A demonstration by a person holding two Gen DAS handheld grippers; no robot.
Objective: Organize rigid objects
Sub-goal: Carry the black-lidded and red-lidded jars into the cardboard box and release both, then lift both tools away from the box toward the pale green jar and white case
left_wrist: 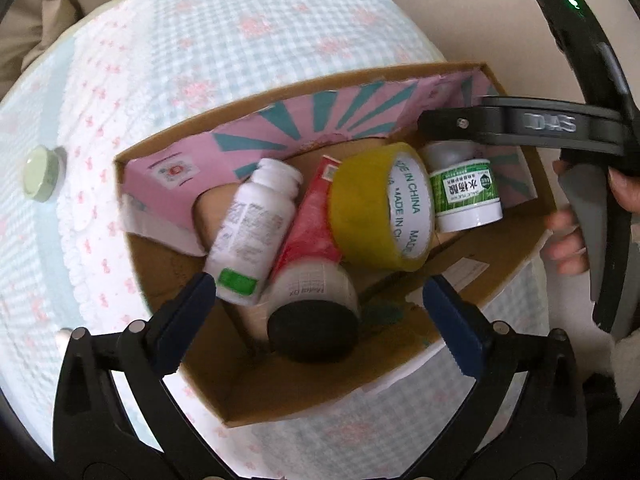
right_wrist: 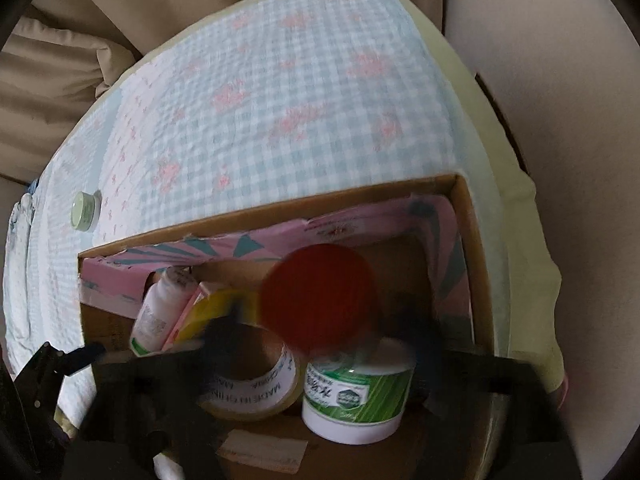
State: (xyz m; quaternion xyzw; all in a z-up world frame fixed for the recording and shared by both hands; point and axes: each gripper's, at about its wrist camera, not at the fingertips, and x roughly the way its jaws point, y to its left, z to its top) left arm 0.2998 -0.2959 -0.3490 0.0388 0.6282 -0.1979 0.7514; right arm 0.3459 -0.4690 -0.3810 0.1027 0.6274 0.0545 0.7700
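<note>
A cardboard box lies on the checked bedspread. It holds a white pill bottle, a red packet, a black-capped white bottle, a yellow tape roll and a green-labelled white jar. My left gripper hovers open over the box's near side, empty. My right gripper is blurred over the box; a red round object sits between its fingers above the jar and tape. The right gripper's body shows over the box's right corner.
A small pale green lidded jar stands on the bedspread left of the box; it also shows in the right wrist view. Beige bedding lies beyond the mattress edge.
</note>
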